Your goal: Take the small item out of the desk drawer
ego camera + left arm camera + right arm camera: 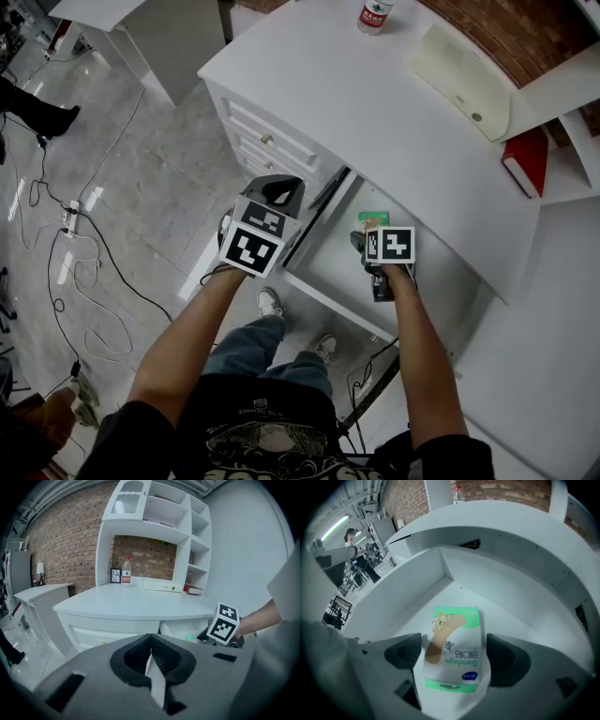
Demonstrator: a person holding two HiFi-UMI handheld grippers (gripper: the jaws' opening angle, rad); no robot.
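While the left hand-held gripper (pixel 151 660) hangs out in front of the table (pixel 375 103) with its jaws pressed together on nothing, the right hand-held gripper (pixel 452 654) is down inside the open drawer (pixel 417 583). Its jaws are spread to either side of the small bandage packet (pixel 451 634). The packet lies flat on the drawer floor, print side up, near the front. It looks light and thin, probably card or foil that would dent under a hard squeeze, and it may skid on the smooth white floor. I'd pinch it gently across its two long edges, about midway along.
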